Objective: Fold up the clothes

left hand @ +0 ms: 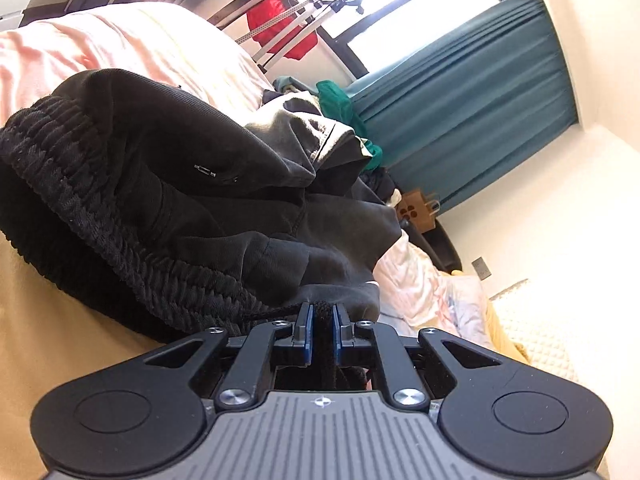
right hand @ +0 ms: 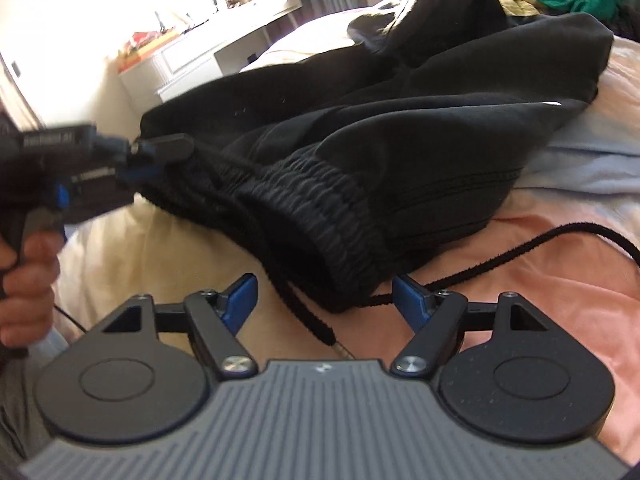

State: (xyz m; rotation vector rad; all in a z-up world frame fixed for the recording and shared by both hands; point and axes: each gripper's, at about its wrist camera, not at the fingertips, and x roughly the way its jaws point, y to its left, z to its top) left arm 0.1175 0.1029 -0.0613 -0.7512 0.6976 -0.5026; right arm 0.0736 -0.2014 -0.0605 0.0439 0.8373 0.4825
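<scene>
Black sweatpants (left hand: 192, 184) with a ribbed elastic waistband (left hand: 80, 216) lie bunched on the bed. My left gripper (left hand: 323, 316) is shut on the waistband's edge, black fabric pinched between its blue pads. In the right wrist view the same pants (right hand: 400, 128) lie ahead, waistband (right hand: 320, 216) nearest. My right gripper (right hand: 324, 300) is open, its blue pads on either side of the waistband's near corner, not touching it. A black drawstring (right hand: 520, 252) trails right across the sheet. The left gripper (right hand: 160, 152) shows at the left, clamped on the waistband.
The bed has a peach and cream cover (right hand: 540, 300). More clothes, green (left hand: 340, 104) and dark, are piled beyond the pants. A teal curtain (left hand: 480, 100), a drying rack with a red garment (left hand: 280, 28) and a white desk (right hand: 200, 48) stand around the bed.
</scene>
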